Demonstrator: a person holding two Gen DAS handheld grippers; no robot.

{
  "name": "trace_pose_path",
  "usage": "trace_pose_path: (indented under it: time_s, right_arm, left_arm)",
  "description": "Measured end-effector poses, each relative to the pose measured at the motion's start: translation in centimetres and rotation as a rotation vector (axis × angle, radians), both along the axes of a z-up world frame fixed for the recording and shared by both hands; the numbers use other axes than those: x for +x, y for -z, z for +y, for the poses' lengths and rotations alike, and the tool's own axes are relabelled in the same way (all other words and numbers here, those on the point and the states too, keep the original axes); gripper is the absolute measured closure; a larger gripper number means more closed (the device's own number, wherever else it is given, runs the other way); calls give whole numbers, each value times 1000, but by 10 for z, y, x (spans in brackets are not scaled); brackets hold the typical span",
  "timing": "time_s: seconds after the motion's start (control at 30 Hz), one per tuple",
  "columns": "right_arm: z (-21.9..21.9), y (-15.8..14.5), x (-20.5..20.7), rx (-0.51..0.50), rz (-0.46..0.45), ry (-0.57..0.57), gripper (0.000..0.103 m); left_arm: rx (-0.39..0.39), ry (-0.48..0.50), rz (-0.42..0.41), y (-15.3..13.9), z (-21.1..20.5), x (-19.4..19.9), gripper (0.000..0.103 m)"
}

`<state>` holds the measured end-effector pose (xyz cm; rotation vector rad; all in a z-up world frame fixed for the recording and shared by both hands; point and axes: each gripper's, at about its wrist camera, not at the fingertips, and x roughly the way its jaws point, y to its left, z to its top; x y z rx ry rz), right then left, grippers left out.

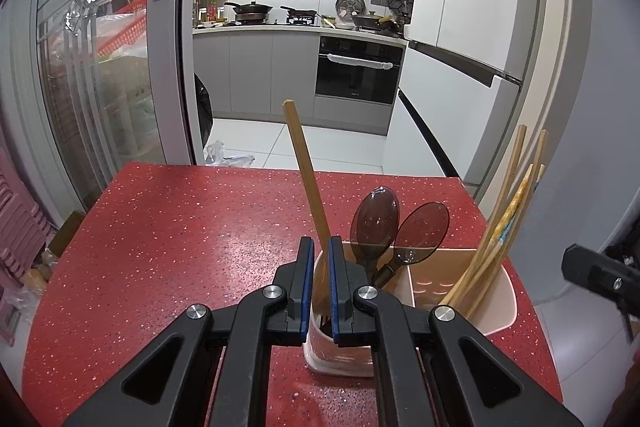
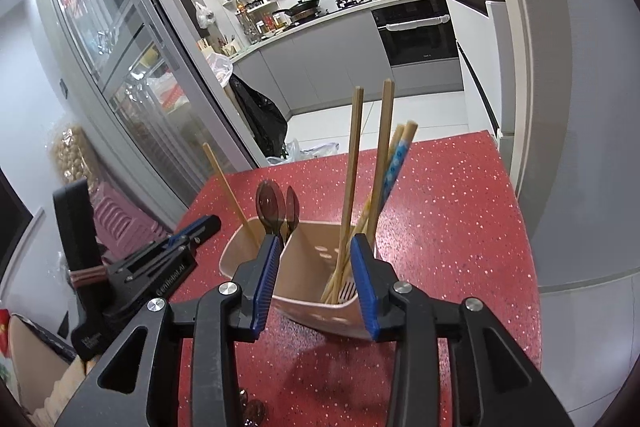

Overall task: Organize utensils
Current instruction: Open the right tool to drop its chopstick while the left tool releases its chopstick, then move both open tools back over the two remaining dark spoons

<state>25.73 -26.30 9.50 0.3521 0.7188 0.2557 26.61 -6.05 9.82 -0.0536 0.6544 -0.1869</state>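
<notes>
A single chopstick [image 1: 306,171] is pinched by the left gripper [image 1: 320,291] over the pink holder [image 1: 500,291]. The right gripper [image 2: 316,287] fingers are spread, nothing gripped between them.

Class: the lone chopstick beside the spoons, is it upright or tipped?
Tipped: the lone chopstick leans leftward out of the pink holder.

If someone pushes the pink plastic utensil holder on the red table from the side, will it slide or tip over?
The pink plastic utensil holder probably slides: the speckled red table looks smooth and glossy. It seems light, being thin-walled plastic. The tall wooden chopsticks and brown translucent spoons stand high above its rim, so a high push might tip it.
</notes>
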Motion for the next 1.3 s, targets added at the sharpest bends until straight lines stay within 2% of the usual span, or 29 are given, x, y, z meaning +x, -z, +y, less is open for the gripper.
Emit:
trace_pose_path:
  time_s: [0.3, 0.47, 0.57, 0.6, 0.63, 0.7, 0.97, 1.0, 1.03, 1.17, 1.3]
  right_arm:
    - [-9, 4, -6, -4, 17, 32, 60]
    - [-11, 4, -11, -20, 10, 54, 49]
    - [-13, 4, -16, -21, 6, 61, 34]
    - [-13, 4, -17, -20, 7, 62, 25]
    - [-12, 5, -18, -20, 6, 62, 21]
    - [-11, 5, -21, -22, 2, 64, 20]
    - [-11, 4, -28, -26, 1, 72, 15]
    - [-9, 4, -29, -30, -1, 73, 5]
    - [-9, 4, -30, -29, -3, 70, 0]
    - [-1, 4, -38, -30, -1, 49, 0]
    - [20, 14, -44, -66, 80, -18, 0]
  left_arm:
    - [-11, 5, 1, -2, 3, -10, 71]
    - [-24, -10, 5, -1, 11, -18, 71]
    - [-34, -23, -2, -2, 16, -24, 71]
    - [-34, -27, -5, -2, 17, -26, 37]
    - [-30, -35, -3, -3, 18, -28, 0]
    - [-6, -56, -46, -1, 19, -30, 0]
    - [42, -69, -57, 22, 19, -23, 0]
    - [43, -72, -55, 24, 20, -23, 0]
    - [46, -72, -52, 28, 22, -24, 0]
    - [72, -67, -49, 41, 24, -30, 0]
    - [86, -74, -5, 63, 39, -41, 0]
